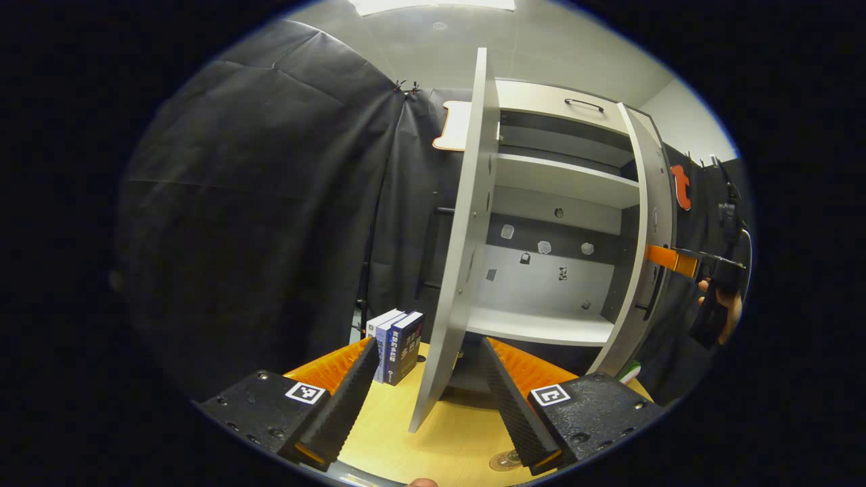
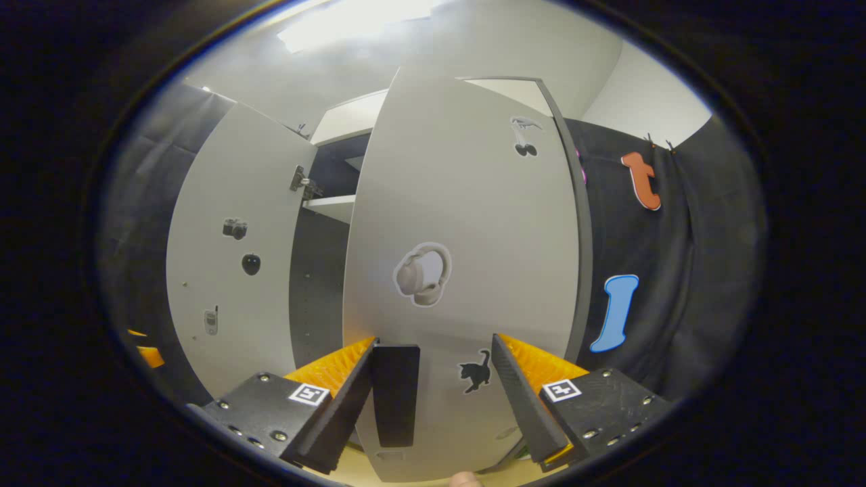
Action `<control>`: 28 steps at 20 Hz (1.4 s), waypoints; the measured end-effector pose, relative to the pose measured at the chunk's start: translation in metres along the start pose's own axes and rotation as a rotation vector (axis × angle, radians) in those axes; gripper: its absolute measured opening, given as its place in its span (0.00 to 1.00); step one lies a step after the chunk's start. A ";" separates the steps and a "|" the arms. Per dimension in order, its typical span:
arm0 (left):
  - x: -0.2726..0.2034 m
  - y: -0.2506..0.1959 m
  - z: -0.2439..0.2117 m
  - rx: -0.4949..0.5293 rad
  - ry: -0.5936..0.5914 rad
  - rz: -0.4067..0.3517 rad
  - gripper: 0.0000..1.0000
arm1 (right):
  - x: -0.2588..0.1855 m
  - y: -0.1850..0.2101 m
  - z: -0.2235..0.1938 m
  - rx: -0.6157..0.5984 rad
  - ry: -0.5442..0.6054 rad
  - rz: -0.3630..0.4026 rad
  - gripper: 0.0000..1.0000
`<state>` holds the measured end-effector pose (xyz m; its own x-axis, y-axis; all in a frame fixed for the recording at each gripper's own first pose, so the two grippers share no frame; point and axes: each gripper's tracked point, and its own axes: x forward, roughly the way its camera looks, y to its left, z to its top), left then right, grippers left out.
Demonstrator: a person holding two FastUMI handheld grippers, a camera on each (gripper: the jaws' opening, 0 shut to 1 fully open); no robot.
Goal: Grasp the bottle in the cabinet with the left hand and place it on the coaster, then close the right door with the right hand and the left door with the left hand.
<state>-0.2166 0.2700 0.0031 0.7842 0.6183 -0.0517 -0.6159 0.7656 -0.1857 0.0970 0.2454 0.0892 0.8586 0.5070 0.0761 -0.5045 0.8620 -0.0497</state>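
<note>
Right gripper spread wide and holding nothing, set against the outer face of the right door with the black handle just inside one finger — liable to skid across the smooth panel if pushed off-square. Left gripper likewise released, astride the left door edge at centre frame. Bottle hard to make out, apparently the green-and-white shape at lower right by the right door's foot — open to a knock from the swing.

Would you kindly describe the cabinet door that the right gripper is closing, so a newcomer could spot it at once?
Start at the tall grey-white cabinet on the yellow wooden table. Of its two open doors, it is the grey-white right door in the right gripper view. Its headphones sticker and black cat sticker set it apart from the left door, which has a camera sticker.
</note>
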 end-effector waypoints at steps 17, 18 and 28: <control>0.040 0.044 0.025 -0.025 -0.051 0.034 0.95 | 0.057 0.017 -0.014 0.064 0.010 -0.058 0.98; 0.044 0.049 0.027 -0.021 -0.054 0.034 0.95 | 0.058 0.017 -0.016 0.072 0.013 -0.066 0.99; 0.065 0.058 0.031 -0.031 -0.039 -0.006 0.95 | 0.087 0.020 -0.021 0.108 0.010 -0.147 0.99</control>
<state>-0.2032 0.3602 0.0197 0.7841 0.6205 -0.0118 -0.6079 0.7640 -0.2161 0.1632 0.3067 0.0734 0.9245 0.3756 0.0646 -0.3796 0.9226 0.0687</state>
